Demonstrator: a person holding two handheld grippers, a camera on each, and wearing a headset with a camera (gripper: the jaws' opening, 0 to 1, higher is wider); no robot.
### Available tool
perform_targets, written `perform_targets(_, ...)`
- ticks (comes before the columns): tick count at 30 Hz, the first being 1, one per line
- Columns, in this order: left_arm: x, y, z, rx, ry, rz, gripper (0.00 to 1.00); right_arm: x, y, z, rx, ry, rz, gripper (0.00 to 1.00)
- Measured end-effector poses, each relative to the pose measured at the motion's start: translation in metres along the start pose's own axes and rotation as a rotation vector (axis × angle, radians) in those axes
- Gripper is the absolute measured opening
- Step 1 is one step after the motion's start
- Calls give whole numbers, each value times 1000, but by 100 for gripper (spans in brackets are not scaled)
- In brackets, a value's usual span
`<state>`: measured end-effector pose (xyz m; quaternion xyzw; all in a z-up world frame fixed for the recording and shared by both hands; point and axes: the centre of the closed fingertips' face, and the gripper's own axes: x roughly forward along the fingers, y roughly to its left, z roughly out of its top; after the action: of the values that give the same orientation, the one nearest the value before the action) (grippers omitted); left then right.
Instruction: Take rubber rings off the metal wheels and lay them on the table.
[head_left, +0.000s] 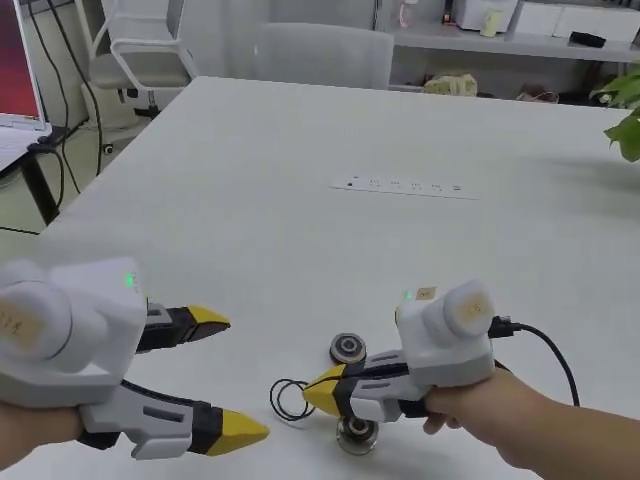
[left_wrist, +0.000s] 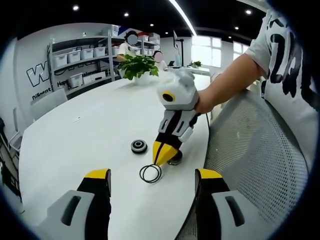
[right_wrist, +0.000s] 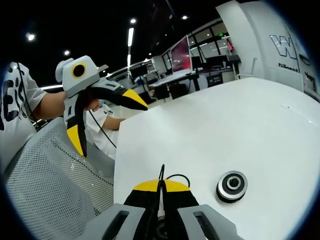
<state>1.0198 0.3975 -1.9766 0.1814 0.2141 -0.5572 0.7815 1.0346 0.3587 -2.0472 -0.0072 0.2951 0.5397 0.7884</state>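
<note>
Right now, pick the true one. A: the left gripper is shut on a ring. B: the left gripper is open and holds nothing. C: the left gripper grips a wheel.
B: the left gripper has its jaws wide apart, with nothing between them.

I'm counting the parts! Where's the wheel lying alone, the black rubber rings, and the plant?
wheel (head_left: 347, 348), head view, its top face.
rubber rings (head_left: 272, 398), head view, the loop's left edge.
plant (left_wrist: 137, 66), left gripper view, its leaves.

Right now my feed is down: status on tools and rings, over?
Left tool open, hovering over table. Right tool shut on rubber ring, beside one wheel. Second wheel lies apart. Nothing in the way.
</note>
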Motion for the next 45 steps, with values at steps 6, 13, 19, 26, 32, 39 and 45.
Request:
perform_targets(6,-1,2,-1,-3,1,5,66,2,-5,-1,-3,6,-15,0)
perform_targets(13,-1,2,-3,-6,6,6,66,1,-12,-2,5,8,-35,0)
perform_targets(19,-1,2,-4,-6,10,6,66,0,-16,-3,3,7,-53,0)
perform_targets(26,-1,2,-5,-10,11,8,66,-1,-21,-5,6,15,-76,0)
perform_targets(32,-1,2,-6,-10,16,8,66,-3,-25,-3,2,8,-98,2)
perform_targets(39,0,2,-5,-6,18,5,66,-8,-29,-2,0,0,-115,4)
perform_targets(45,2,3,-2,-4,19,0,66,-17,-30,2,-3,-14,-122,5)
